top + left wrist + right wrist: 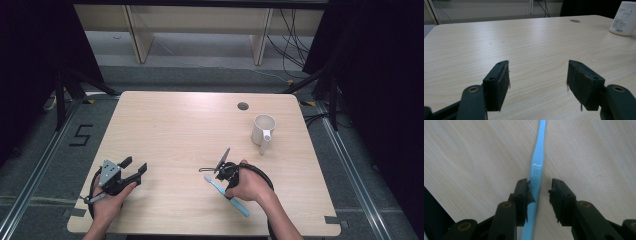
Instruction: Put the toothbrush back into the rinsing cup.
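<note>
Blue toothbrush (537, 170) lay flat on my table (175, 130), right gripper (540, 191) straddled it, jaws open, one pad touching, left gripper (537, 82) open, idle.

A pale wood table (180, 125) with rounded corners fills the middle, its grain running side to side, with a round cable hole (243, 106) near the far edge at 1 o'clock. Grey carpet floor (35, 150) surrounds it, with a black mark like a 5 (81, 135) at 9 o'clock. At 12 o'clock stands light wooden shelving (200, 20), black cables (292, 45) trailing at 1 o'clock. Black curtains (385, 100) close off 3 and 9 o'clock. Light is even.
</note>
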`<move>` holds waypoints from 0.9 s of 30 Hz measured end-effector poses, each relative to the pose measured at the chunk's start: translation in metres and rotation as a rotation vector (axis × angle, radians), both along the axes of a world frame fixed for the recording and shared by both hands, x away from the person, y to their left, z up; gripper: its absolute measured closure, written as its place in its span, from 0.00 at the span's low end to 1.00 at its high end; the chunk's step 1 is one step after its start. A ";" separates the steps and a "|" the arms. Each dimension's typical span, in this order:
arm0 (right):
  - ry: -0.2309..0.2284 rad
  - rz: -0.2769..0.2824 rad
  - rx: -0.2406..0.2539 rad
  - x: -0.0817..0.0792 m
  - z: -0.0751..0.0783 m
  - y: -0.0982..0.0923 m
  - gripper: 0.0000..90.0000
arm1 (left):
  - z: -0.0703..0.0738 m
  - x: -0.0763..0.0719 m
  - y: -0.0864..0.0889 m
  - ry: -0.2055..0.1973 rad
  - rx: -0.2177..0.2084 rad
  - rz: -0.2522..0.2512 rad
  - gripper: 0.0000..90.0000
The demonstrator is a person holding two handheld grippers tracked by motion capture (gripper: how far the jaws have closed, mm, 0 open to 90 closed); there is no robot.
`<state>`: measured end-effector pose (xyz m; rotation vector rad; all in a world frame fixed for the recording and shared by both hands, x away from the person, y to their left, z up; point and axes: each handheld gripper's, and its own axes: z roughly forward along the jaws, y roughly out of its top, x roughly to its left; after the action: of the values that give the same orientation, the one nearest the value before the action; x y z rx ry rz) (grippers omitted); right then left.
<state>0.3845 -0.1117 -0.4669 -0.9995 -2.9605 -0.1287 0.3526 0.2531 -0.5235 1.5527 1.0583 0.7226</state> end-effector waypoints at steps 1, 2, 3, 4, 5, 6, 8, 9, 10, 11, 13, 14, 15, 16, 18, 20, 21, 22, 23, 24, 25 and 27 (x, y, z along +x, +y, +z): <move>0.000 0.000 0.000 0.000 0.000 0.000 0.75 | 0.000 0.000 0.000 0.001 0.000 0.000 0.38; 0.003 0.001 0.002 0.001 -0.001 0.001 0.75 | 0.000 0.000 0.000 0.001 -0.001 0.001 0.38; 0.003 0.001 0.002 0.001 -0.001 0.001 0.75 | 0.000 0.000 0.000 0.001 -0.001 0.001 0.38; 0.005 -0.010 -0.012 0.000 -0.001 0.002 0.75 | 0.001 -0.001 0.000 0.011 0.011 0.005 0.38; 0.008 -0.011 -0.011 0.000 -0.001 0.003 0.75 | 0.001 -0.001 0.000 0.012 0.013 0.005 0.38; 0.002 -0.005 -0.012 0.001 -0.002 0.003 0.75 | 0.001 -0.001 0.000 0.012 0.013 0.005 0.38; 0.009 -0.003 -0.007 0.001 -0.002 0.004 0.75 | 0.001 -0.001 0.000 0.012 0.013 0.005 0.38; 0.006 -0.005 -0.012 0.001 -0.003 0.004 0.75 | 0.001 -0.001 -0.001 0.011 0.012 0.005 0.38; 0.006 -0.005 -0.012 0.001 -0.003 0.004 0.75 | 0.001 -0.001 -0.001 0.011 0.012 0.005 0.38; 0.008 -0.015 -0.021 0.001 -0.003 0.006 0.75 | 0.001 -0.001 -0.001 0.012 0.013 0.003 0.38; 0.002 -0.006 -0.019 0.001 -0.004 0.006 0.75 | 0.001 -0.001 -0.001 0.011 0.015 0.001 0.38; 0.001 0.006 -0.015 0.002 -0.005 0.006 0.76 | 0.001 -0.001 -0.001 0.011 0.016 0.001 0.38; 0.001 0.006 -0.015 0.002 -0.005 0.006 0.76 | 0.001 -0.001 -0.001 0.011 0.016 0.001 0.38; 0.017 -0.033 -0.029 0.000 -0.005 0.009 0.76 | 0.001 -0.001 -0.001 0.011 0.015 0.001 0.38; 0.011 -0.004 -0.034 0.002 -0.006 0.008 0.76 | 0.001 -0.001 -0.001 0.010 0.015 0.002 0.38; 0.013 0.003 -0.037 0.002 -0.008 0.008 0.76 | 0.001 -0.001 -0.001 0.011 0.015 0.001 0.38; 0.013 0.003 -0.037 0.002 -0.008 0.008 0.76 | 0.001 -0.001 -0.001 0.011 0.015 0.001 0.38; 0.013 0.001 -0.039 0.002 -0.008 0.008 0.76 | 0.001 -0.001 -0.001 0.011 0.015 0.001 0.38; 0.016 0.008 -0.037 0.002 -0.008 0.008 0.77 | 0.001 -0.001 -0.001 0.011 0.015 0.000 0.38; 0.009 0.013 -0.037 0.003 -0.009 0.008 0.78 | 0.001 -0.001 -0.001 0.011 0.014 0.000 0.38; 0.009 0.013 -0.037 0.003 -0.009 0.008 0.78 | 0.001 -0.001 -0.001 0.011 0.014 0.000 0.38; 0.004 0.003 -0.043 0.002 -0.009 0.009 0.79 | 0.001 -0.001 -0.001 0.011 0.013 0.001 0.38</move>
<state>0.3869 -0.1025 -0.4755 -0.9984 -2.9739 -0.0627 0.3517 0.2522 -0.5226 1.5697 1.0642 0.7235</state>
